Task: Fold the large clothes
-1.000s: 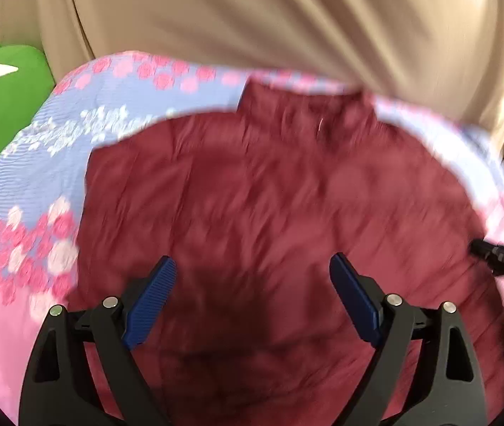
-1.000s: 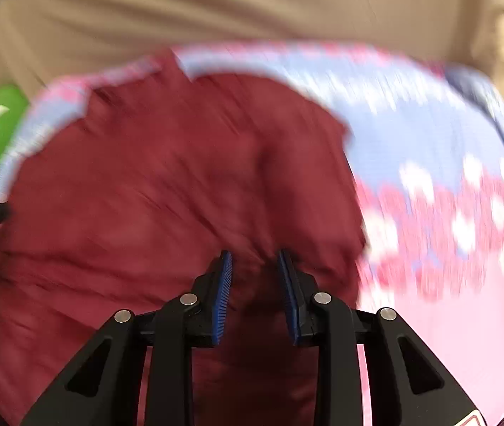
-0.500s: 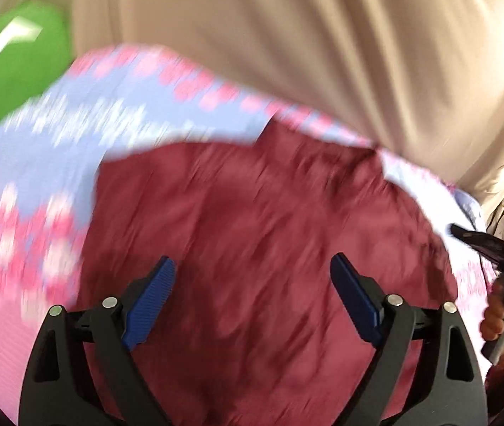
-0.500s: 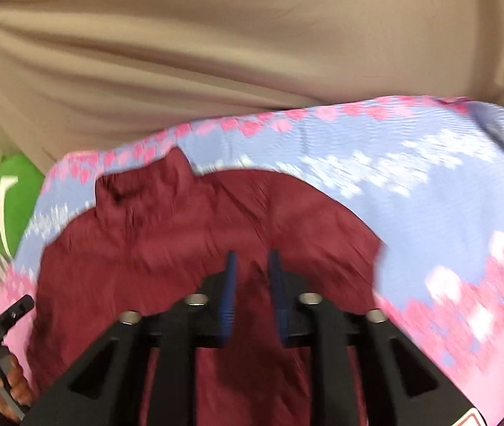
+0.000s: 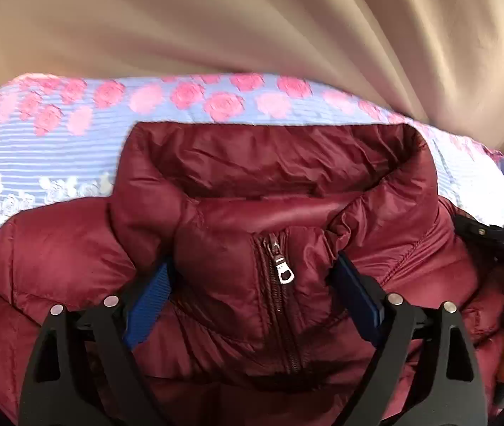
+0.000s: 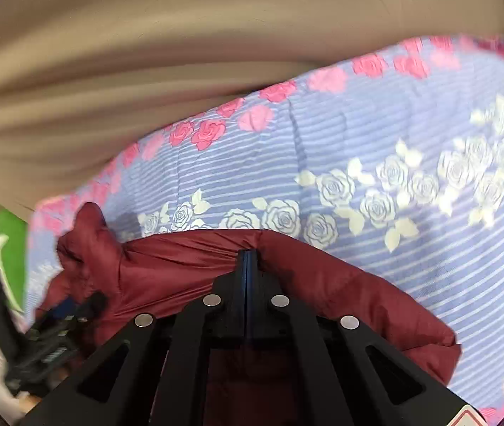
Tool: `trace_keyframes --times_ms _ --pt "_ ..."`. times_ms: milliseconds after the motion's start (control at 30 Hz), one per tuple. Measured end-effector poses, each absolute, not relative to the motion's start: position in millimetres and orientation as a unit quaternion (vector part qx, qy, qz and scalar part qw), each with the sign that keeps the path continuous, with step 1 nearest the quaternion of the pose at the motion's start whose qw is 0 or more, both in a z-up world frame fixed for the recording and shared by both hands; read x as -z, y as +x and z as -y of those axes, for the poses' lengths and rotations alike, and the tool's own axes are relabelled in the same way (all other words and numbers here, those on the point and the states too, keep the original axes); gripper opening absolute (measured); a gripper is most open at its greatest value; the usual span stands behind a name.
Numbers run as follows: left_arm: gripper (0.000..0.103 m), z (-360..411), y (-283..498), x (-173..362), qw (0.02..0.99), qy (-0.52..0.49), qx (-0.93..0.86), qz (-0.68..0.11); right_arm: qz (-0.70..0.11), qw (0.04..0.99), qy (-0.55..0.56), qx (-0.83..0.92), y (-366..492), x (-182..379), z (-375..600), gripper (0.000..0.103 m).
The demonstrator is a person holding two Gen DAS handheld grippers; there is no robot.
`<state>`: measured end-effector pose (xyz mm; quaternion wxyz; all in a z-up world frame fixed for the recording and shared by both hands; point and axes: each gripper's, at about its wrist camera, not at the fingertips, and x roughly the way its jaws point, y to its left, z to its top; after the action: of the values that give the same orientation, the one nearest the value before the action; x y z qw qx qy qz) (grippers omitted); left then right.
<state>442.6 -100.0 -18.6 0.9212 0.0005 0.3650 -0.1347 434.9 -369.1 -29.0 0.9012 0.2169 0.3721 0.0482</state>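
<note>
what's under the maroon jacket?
The maroon puffer jacket lies on a blue striped bedsheet printed with pink and white roses; the sheet shows past the collar and shoulder. Anything directly beneath the jacket is covered and cannot be seen.

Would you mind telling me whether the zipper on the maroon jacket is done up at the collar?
Done up: on the maroon jacket, the zipper pull sits just under the collar, teeth closed below it.

Close, downward wrist views — shared jacket (image 5: pixel 252 284)
</note>
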Motion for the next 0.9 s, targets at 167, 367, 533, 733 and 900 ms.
trace_keyframes --times_ms 167,367,533,733,900 --pt "0.087 91.5 436.8 21.2 0.925 -0.014 0.119 -0.359 -0.351 0.924 0.152 -0.004 418.9 12.5 357.5 0.0" --pt "0.085 68.6 394.9 -2.2 0.931 -0.043 0.134 -0.336 -0.342 0.923 0.174 0.006 373.6 -10.7 374.2 0.011" --pt "0.091 10.1 296.6 -33.3 0.939 -0.02 0.162 -0.302 -0.325 0.939 0.108 -0.016 248.6 -33.7 373.0 0.043" --pt "0.097 -103.9 172.6 -8.1 0.922 -0.037 0.153 -0.353 -0.37 0.926 0.066 -0.016 86.9 6.1 394.2 0.058" --pt "0.097 -163.5 99.3 33.1 0.894 -0.079 0.14 -0.419 -0.402 0.909 0.107 0.018 -20.9 46.2 414.6 0.06"
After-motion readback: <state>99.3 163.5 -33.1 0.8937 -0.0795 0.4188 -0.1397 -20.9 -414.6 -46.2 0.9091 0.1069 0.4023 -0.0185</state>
